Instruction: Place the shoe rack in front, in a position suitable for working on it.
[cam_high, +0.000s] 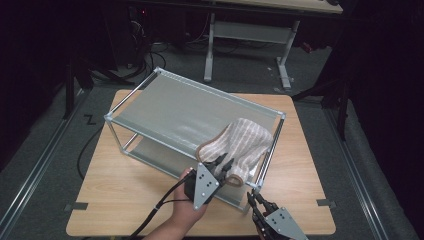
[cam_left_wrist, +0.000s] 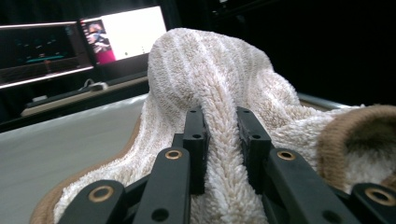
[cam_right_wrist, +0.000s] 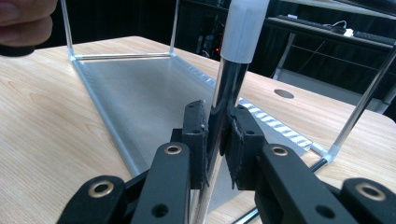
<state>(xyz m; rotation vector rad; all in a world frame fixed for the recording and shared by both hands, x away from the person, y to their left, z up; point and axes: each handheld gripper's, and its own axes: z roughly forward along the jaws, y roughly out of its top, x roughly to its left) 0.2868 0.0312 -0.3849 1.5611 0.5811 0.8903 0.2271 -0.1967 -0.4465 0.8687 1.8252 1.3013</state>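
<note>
Item: one towel (cam_high: 239, 145), cream with faint stripes and a brown edge, heaped at the right end of the upper shelf of a two-tier metal rack (cam_high: 165, 82) in the centre of the high view, on a wooden table (cam_high: 110, 195). Handling, by judgement: soft, light, limp; will sag and drag, so best taken by a pinched fold or the hem. Left tongs (cam_left_wrist: 219, 135): closed on a raised fold of the towel. Right tongs (cam_right_wrist: 217, 140): clamped on the rack's near corner post (cam_right_wrist: 226, 93), lower right of the high view, likely steadying it. Hidden: the towel's near edge behind the left hand (cam_high: 187, 210); its full size; the right forearm, cut off at the frame bottom.
</note>
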